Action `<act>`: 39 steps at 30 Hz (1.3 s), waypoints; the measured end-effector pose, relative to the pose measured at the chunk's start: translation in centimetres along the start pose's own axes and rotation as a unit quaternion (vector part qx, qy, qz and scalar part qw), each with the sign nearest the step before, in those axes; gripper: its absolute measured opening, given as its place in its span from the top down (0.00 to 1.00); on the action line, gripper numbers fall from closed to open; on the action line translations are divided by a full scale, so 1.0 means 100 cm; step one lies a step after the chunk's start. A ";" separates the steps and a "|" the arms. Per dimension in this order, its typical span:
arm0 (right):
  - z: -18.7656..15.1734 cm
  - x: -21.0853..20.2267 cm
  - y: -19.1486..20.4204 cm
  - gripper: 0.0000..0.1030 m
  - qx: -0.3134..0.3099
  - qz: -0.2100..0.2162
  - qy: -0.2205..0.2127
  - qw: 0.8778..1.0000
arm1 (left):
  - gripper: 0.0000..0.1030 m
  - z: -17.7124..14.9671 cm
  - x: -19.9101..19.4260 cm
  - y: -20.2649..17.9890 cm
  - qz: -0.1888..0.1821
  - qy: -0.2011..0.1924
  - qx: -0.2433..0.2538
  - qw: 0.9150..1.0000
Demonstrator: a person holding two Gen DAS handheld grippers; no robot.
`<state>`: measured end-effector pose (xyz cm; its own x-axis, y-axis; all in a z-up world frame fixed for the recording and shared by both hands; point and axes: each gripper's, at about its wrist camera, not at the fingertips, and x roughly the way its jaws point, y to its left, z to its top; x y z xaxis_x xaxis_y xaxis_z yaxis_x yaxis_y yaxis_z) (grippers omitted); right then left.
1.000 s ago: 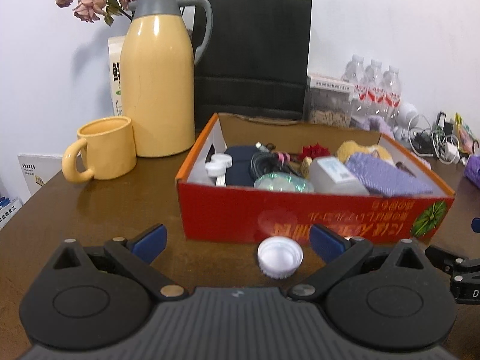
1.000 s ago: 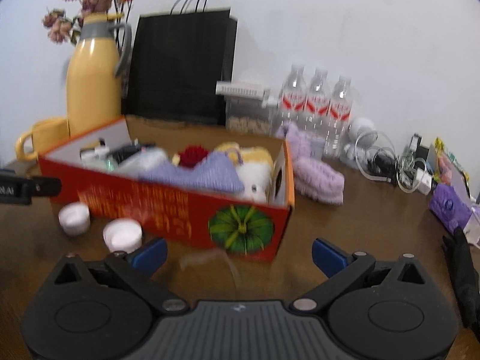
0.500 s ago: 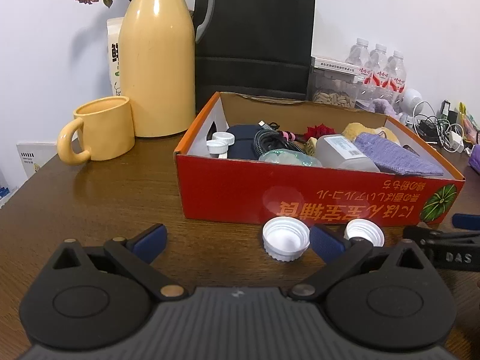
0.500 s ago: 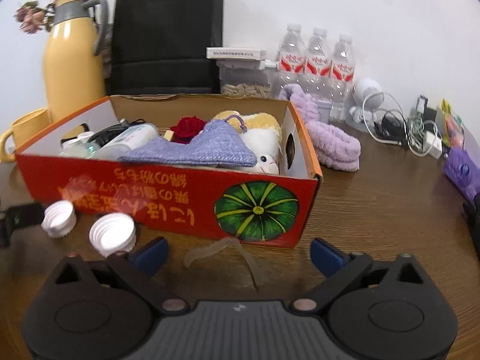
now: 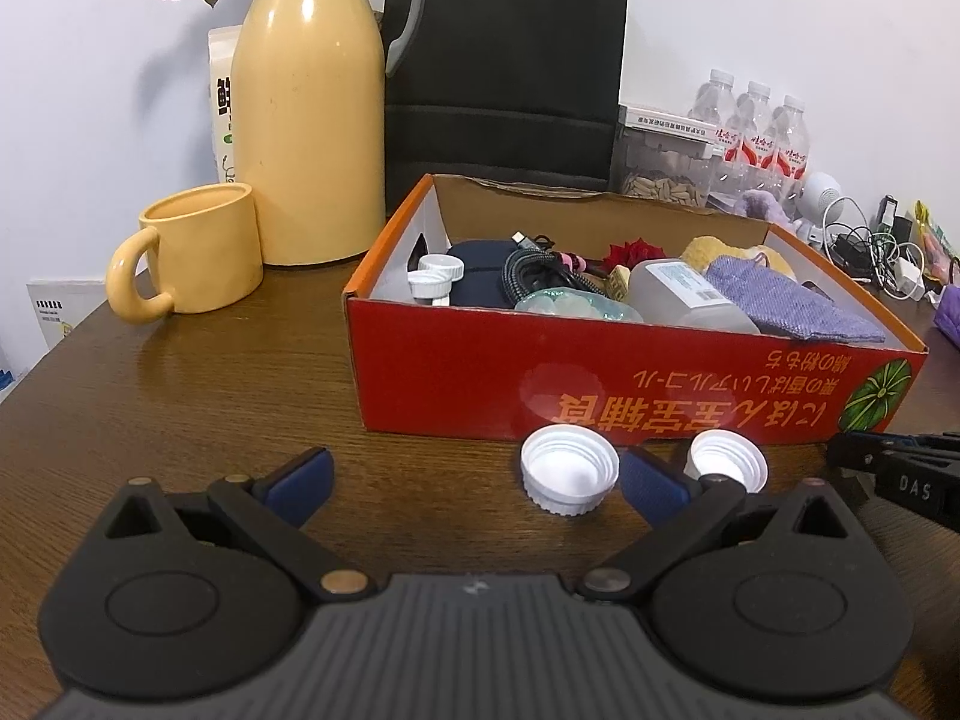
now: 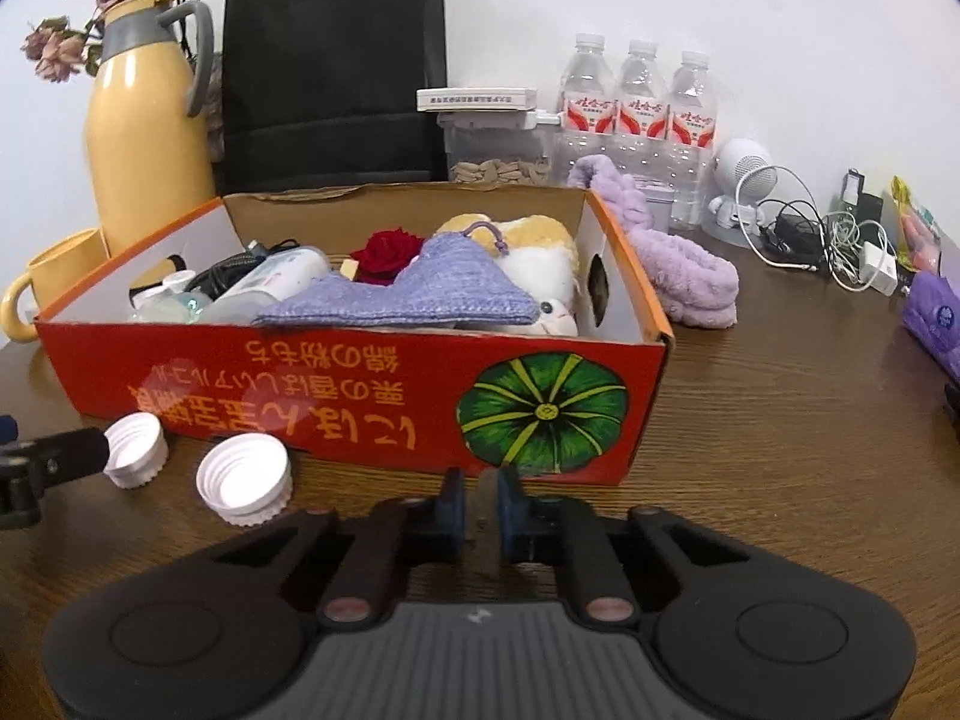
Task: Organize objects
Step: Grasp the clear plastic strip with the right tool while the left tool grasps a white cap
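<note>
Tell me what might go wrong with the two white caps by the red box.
The left tongs are open, but the nearer cap sits off-centre beside one finger; closing may push it instead of gripping it. The second cap lies just behind that finger and could get knocked against the red box.

right hand-held gripper (image 6: 480, 507) now closed, film gone

Left wrist view: low over surface (image 5: 180, 396), near box (image 5: 600, 384), facing wall. Right wrist view: same, from box's right end. Shared: box, caps (image 6: 245, 479).
</note>
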<state>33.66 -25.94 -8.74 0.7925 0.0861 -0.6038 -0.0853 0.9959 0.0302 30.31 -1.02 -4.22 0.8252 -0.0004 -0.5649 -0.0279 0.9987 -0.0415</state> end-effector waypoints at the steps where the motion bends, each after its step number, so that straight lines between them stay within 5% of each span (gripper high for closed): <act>1: 0.000 -0.001 -0.001 0.93 0.002 0.004 -0.001 1.000 | 0.00 0.000 0.000 0.000 0.000 0.000 0.000 1.000; 15: -0.009 -0.058 0.008 0.93 -0.004 0.025 -0.109 0.994 | 0.00 -0.003 0.004 -0.003 -0.002 0.011 0.007 1.000; 32: -0.012 -0.057 0.015 0.93 -0.018 0.027 -0.110 0.993 | 0.01 0.001 0.031 -0.022 0.004 0.054 0.032 0.998; 35: -0.012 -0.057 0.015 0.93 -0.019 0.026 -0.110 0.993 | 0.33 0.002 0.026 -0.021 0.000 0.039 0.031 0.999; 36: -0.013 -0.057 0.015 0.93 -0.021 0.027 -0.110 0.993 | 0.53 0.002 0.023 -0.021 -0.004 0.034 0.031 0.999; 39: -0.013 -0.059 0.017 0.93 -0.025 0.030 -0.116 0.992 | 0.60 0.002 0.018 -0.018 -0.028 0.031 0.026 0.999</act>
<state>28.03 -24.82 -6.16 0.9023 0.1549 -0.4022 -0.1617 0.9867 0.0172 31.93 -2.85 -4.96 0.7886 -0.0573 -0.6123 0.0473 0.9984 -0.0325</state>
